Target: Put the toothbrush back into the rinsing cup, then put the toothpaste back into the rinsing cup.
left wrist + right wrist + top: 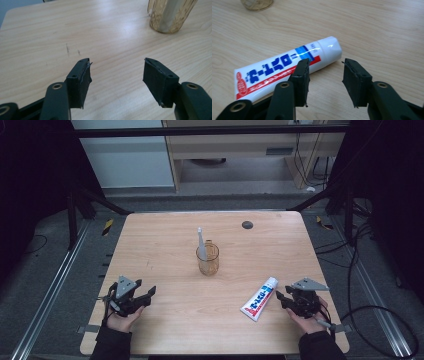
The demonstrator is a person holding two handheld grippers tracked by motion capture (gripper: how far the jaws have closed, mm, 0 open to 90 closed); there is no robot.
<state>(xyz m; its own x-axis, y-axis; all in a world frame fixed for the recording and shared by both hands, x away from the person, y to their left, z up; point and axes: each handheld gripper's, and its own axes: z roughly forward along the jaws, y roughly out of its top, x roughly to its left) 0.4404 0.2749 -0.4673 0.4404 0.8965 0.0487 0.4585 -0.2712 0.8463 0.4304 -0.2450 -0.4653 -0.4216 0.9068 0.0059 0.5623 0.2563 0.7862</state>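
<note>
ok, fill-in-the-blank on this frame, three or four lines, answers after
1. The toothbrush stands in the amber ____.
2. The toothpaste tube lies flat beside the ____ tool.
3. Nothing sits between the jaws of the left tool, which are ____.
4. The tube's cap is ____ in colour.

Answers: cup; right; open; white

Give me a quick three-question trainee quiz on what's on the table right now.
1. True or false: the toothpaste tube lies flat on the table.
2. What stands inside the cup?
3. Which gripper is nearer the tube: A) the left gripper or B) the right gripper?

Key:
1. True.
2. A toothbrush, leaning upright.
3. B; its jaws are apart beside the tube, one jaw in front of it, nothing between them.
</note>
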